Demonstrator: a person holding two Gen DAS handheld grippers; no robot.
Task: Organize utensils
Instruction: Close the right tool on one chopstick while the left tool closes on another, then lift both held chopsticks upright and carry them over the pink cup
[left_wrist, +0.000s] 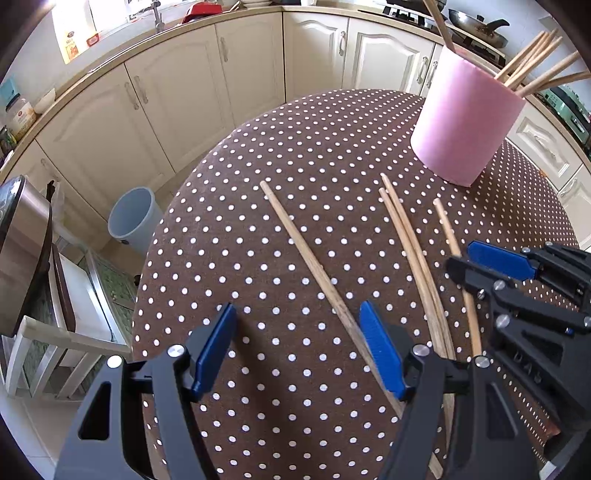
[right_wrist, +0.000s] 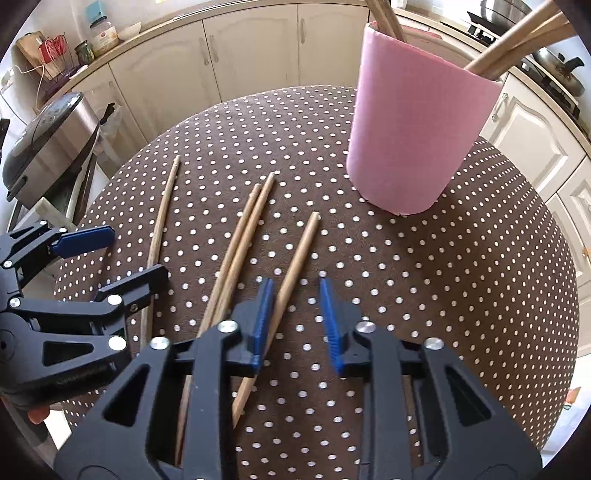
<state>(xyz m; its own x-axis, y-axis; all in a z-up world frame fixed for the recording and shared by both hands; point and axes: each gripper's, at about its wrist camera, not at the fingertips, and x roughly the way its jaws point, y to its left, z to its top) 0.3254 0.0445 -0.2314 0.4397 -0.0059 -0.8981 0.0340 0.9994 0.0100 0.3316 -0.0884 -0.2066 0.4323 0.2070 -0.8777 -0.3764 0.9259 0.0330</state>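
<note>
We held our left tongs (left_wrist: 297, 349) wide open, low over the dotted worktop (left_wrist: 295, 155) near its left edge, gripping nothing. Our right tongs (right_wrist: 295, 319) stood partly open around the rightmost chopstick (right_wrist: 295, 266), though we could not tell whether either pad touched it. A pair of chopsticks (right_wrist: 240, 243) and a single curved chopstick (right_wrist: 159, 229) lay loose toward the left edge. The pink holder (right_wrist: 410, 129), with chopsticks inside, stood upright near the far edge.
</note>
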